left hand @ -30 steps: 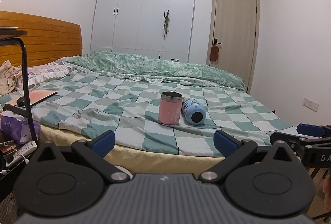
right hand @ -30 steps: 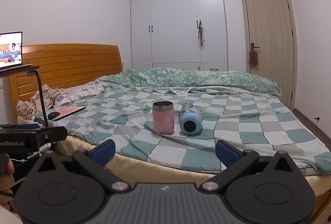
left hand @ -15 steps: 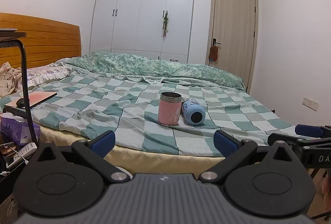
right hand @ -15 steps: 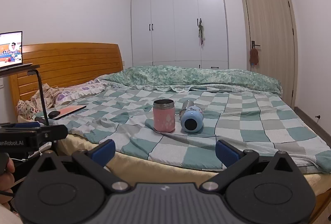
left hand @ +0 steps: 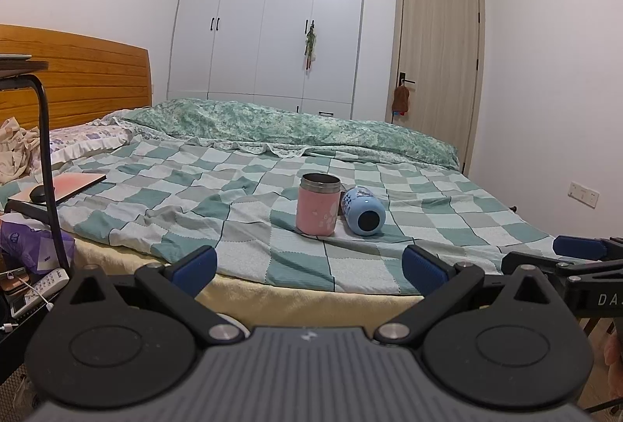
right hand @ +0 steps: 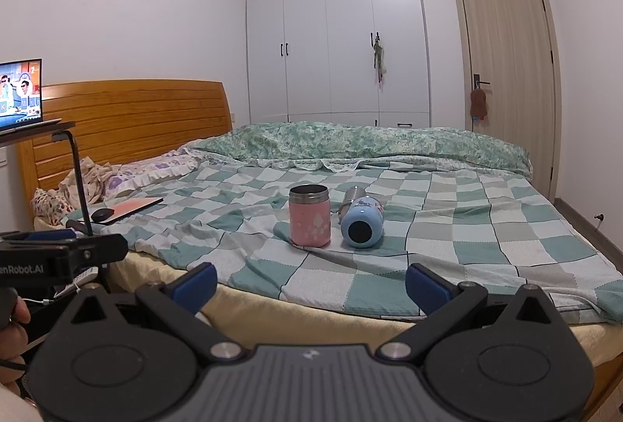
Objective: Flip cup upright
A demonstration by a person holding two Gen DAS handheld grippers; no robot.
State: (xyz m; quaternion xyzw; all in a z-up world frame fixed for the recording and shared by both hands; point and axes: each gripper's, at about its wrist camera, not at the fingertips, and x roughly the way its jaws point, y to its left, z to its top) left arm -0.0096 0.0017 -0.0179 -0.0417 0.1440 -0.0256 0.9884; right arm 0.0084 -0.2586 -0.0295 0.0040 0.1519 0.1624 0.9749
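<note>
A blue cup (left hand: pixel 363 211) lies on its side on the checked bedspread (left hand: pixel 241 215), its base facing me. It also shows in the right wrist view (right hand: pixel 362 222). A pink cup (left hand: pixel 317 204) stands upright just left of it, touching or nearly so; it also shows in the right wrist view (right hand: pixel 309 215). My left gripper (left hand: pixel 309 264) is open and empty, short of the bed's near edge. My right gripper (right hand: pixel 310 283) is open and empty, also in front of the bed, well short of the cups.
A black stand (left hand: pixel 48 165) with a laptop (right hand: pixel 19 93) is at the left by the wooden headboard (right hand: pixel 128 122). A pink pad with a mouse (left hand: pixel 66 186) lies on the bed's left. A green duvet (left hand: pixel 296 126) lies bunched behind. Wardrobe and door stand at the back.
Both grippers have edged slightly forward and up toward the bed. The cups have not moved and both grippers stay open.
</note>
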